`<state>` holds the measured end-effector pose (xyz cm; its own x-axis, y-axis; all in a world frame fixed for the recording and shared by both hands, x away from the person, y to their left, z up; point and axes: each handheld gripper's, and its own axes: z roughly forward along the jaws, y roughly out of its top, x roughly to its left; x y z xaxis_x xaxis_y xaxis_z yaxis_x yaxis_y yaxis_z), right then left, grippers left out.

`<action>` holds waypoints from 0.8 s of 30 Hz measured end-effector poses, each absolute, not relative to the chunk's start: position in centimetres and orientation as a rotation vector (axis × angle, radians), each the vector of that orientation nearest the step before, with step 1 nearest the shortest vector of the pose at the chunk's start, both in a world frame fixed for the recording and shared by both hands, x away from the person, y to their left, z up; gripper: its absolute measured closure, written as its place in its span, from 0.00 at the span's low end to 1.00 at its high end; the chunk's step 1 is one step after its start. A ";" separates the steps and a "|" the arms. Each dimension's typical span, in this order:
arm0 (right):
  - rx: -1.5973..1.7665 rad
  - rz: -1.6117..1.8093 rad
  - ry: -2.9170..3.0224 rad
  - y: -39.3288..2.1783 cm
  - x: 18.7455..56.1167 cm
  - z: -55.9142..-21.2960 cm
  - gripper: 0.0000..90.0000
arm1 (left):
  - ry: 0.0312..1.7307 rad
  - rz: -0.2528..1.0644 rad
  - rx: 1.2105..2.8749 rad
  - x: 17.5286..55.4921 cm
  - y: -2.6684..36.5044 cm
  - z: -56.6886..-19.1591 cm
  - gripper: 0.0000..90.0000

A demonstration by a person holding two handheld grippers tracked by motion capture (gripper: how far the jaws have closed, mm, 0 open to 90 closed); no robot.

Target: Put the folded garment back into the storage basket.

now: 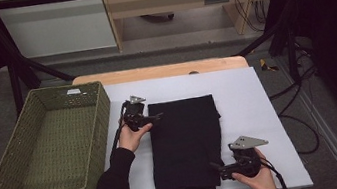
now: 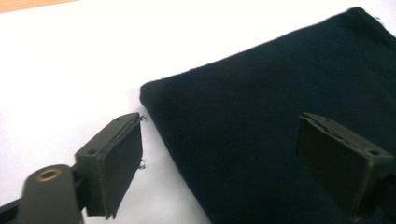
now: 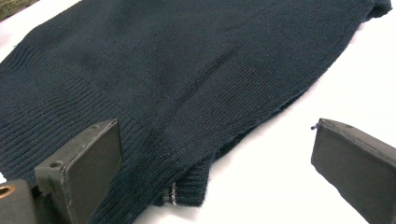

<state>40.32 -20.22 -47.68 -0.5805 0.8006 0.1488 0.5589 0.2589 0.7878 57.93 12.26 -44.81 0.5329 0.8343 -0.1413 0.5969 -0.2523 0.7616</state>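
A dark knit garment (image 1: 186, 142) lies folded into a long rectangle on the white table cover (image 1: 252, 92). My left gripper (image 1: 157, 118) is at its far left corner, held low and pointing toward the cloth. In the left gripper view that gripper (image 2: 220, 121) is open. The garment's corner (image 2: 261, 93) lies between and just beyond the jaws, and neither pad presses on it. My right gripper (image 1: 216, 168) is at the near right corner. The right gripper view shows it (image 3: 215, 125) open too, with the ribbed hem (image 3: 163, 60) running under the wide gap.
A green woven basket (image 1: 3, 185) stands empty along the left side of the table. A strip of wooden tabletop (image 1: 158, 71) shows behind the white cover. Black frame legs and cables stand on the floor to the right.
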 end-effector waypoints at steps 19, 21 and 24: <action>1.275 1.231 2.259 -20.0 40.3 -47.7 0.03 | 1.218 0.353 1.999 60.4 11.3 -47.1 0.41; 1.273 1.228 2.259 -20.0 40.3 -47.8 0.03 | 1.217 0.372 2.016 60.4 11.0 -47.4 0.43; 1.275 1.223 2.263 -19.9 40.3 -47.8 0.03 | 1.238 0.364 2.001 60.5 10.9 -47.6 0.45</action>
